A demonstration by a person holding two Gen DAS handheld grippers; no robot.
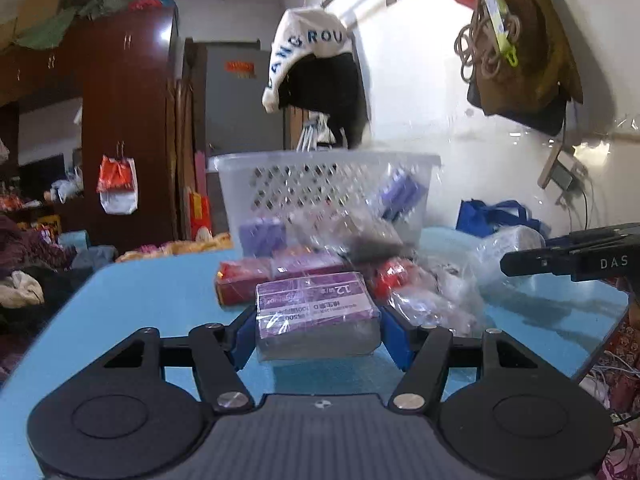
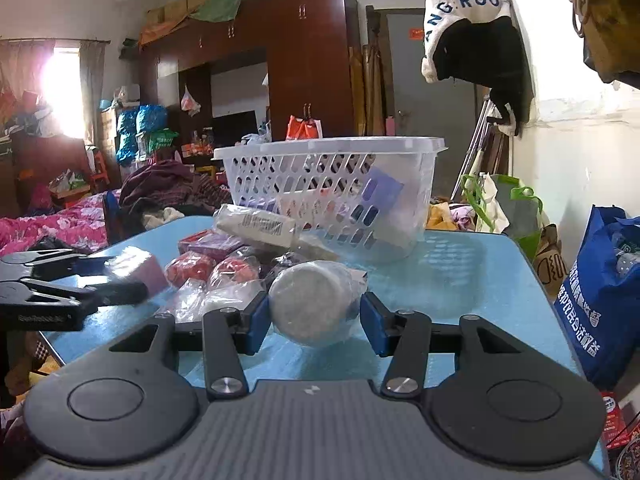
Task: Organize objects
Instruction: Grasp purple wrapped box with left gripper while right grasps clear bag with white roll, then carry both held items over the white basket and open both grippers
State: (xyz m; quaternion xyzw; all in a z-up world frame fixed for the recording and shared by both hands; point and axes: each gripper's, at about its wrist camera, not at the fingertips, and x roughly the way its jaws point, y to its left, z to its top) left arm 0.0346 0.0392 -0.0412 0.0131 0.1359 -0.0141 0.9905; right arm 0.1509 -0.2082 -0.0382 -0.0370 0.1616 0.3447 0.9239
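Nearest, left tongs (image 1: pixel 318 330) clenched on a purple plastic-wrapped box (image 1: pixel 316 306), blue pads flat against both short sides, presumably to lift it squarely. Right tongs (image 2: pixel 316 316) clamped around a wrapped grey round roll (image 2: pixel 314 304), end-on between the pads. Just beyond, loose wrapped packets (image 2: pixel 224 276) heaped on the blue bench (image 2: pixel 460 280). Farthest, white slotted basket (image 2: pixel 328 184), likely destination, already holding purple packs.

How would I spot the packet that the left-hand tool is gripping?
Find the blue table with the white basket at its far side. In front of the basket lies a heap of wrapped goods; nearest sits a purple box in clear film, printed "12", squarer than the red packets behind it.
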